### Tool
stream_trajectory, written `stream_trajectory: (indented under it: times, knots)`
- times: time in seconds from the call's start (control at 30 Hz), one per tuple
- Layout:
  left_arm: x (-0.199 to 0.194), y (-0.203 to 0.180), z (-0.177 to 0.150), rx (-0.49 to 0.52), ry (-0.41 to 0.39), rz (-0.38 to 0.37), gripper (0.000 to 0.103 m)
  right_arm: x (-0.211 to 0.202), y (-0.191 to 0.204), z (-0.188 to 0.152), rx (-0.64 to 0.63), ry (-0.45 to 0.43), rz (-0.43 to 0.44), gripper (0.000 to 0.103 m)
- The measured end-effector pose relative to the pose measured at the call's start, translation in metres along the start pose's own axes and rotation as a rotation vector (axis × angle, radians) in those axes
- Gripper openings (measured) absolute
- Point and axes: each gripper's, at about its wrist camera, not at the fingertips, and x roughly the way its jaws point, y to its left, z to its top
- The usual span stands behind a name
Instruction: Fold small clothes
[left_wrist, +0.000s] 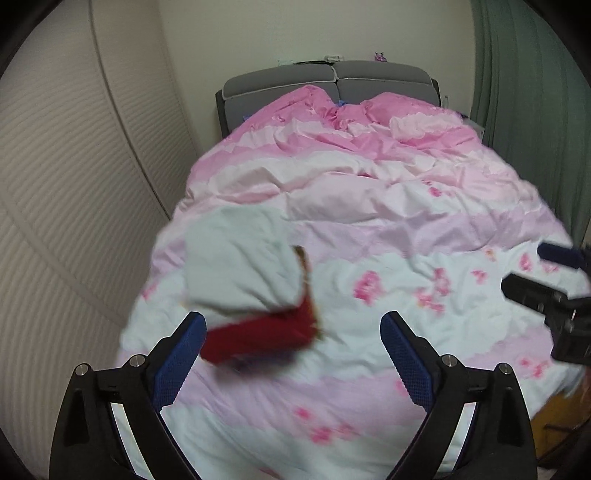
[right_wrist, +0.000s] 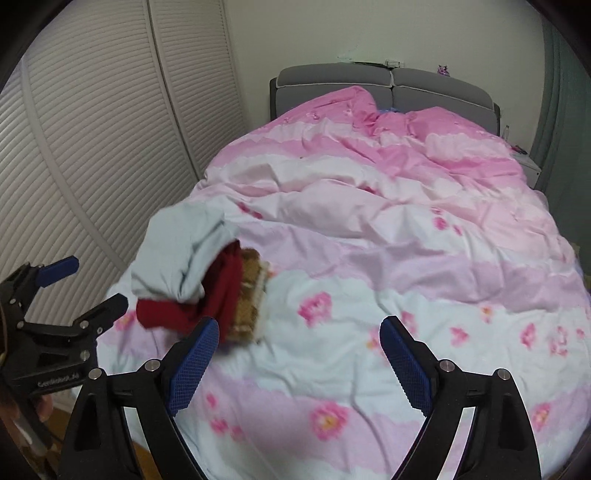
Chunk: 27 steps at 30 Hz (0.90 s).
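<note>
The left claw stands with its blue pads spread wide and nothing clamped between them. Just past its left pad, a small pile of clothes lies on the bed's pink flowered quilt: a pale blue piece on top, a red piece under it, and a tan patterned edge at the right side. The picture is blurred, so contact between pad and red cloth cannot be told. The right claw is also spread apart and empty, and the pile sits just beyond its left pad. A grey headboard stands at the far end, with slatted closet doors at the left.
</note>
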Motion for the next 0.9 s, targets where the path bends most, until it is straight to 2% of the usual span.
stream_trajectory:
  times: [0.13,0.43,0.67,0.9]
  knots:
    - [-0.025,-0.043,-0.024,-0.050,0.010,-0.044,0.097,-0.038,-0.033,-0.034,-0.001,0.010,-0.001,0.090]
    - [-0.077,-0.127,-0.067,-0.105,0.011,-0.079,0.097,-0.118,-0.107,-0.107,0.017,0.017,-0.027,0.090]
    - [-0.107,-0.170,-0.086,-0.086,-0.008,-0.065,0.097,-0.160,-0.145,-0.146,0.032,0.009,-0.031,0.090]
    - [-0.131,-0.197,-0.098,-0.066,-0.022,-0.069,0.097,-0.186,-0.168,-0.168,0.062,-0.004,-0.022,0.090]
